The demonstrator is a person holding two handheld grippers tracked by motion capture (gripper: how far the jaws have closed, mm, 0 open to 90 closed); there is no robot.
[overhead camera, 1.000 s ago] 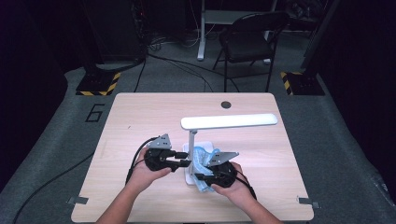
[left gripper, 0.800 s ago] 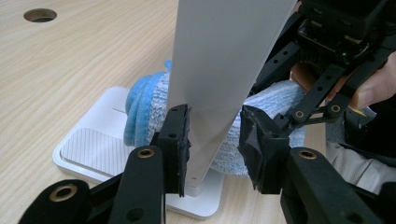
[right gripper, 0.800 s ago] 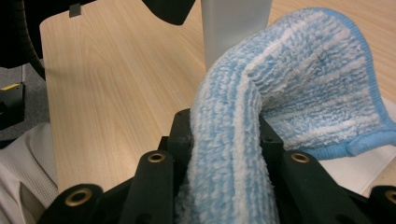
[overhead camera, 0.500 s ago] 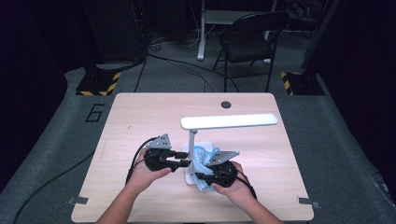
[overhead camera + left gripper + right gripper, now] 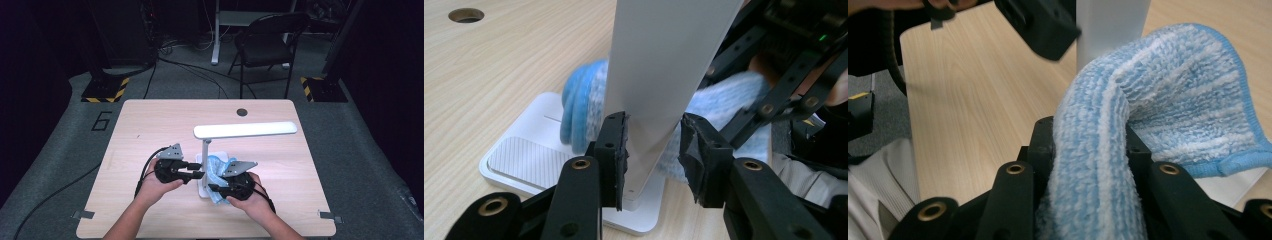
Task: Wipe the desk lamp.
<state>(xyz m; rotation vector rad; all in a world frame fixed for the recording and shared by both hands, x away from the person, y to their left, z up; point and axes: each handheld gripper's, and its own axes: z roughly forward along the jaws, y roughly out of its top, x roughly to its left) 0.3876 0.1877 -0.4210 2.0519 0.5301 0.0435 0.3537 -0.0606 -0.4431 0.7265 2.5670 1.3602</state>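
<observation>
Your left hand-held gripper is clamped on the white lamp post, steadying the desk lamp near the middle of the desk, while your right hand-held gripper is clenched on a bunched fold of the blue cloth. The cloth lies against the foot of the post and drapes over the lamp base, so the wiping looks to be under way at the bottom. By my judgement the upper post and the long lamp head are left for those 2 grippers.
</observation>
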